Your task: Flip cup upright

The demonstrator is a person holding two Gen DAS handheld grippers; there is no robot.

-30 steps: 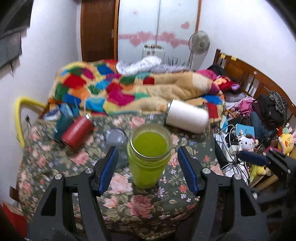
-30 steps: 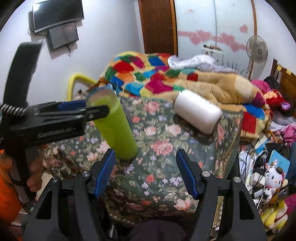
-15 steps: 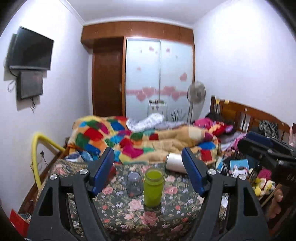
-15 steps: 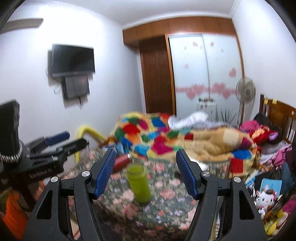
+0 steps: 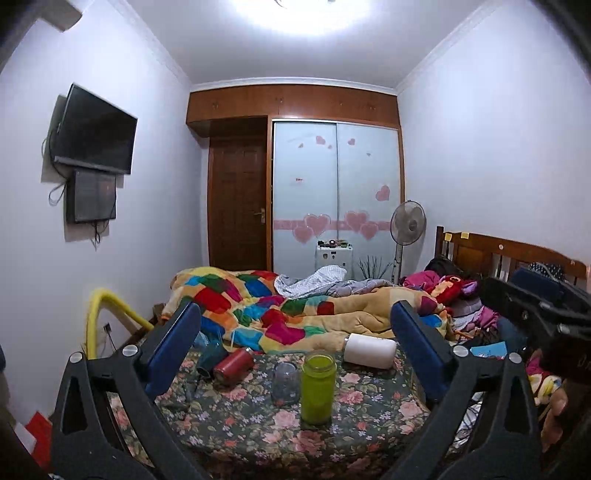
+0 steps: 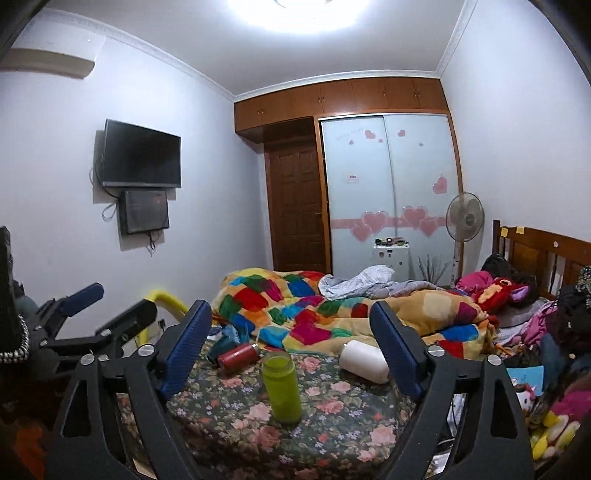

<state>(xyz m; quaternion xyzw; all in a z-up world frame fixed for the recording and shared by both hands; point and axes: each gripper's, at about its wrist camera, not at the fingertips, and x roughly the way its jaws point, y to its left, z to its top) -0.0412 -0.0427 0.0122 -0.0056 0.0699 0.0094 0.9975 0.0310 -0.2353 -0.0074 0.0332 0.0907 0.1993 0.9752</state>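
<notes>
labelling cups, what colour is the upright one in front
Lime green: the upright plastic cup, clearest in the left wrist view.

Bedroom w/ pale lilac walls, white ceiling, bright ceiling light overhead. Wall-mounted TV on left wall, smaller dark screen just below. Back wall: brown wooden door beside sliding wardrobe w/ pink heart stickers, wood cabinets above. Pedestal fan near wardrobe, wooden headboard at right. Bed covered w/ patchwork blanket.
</notes>
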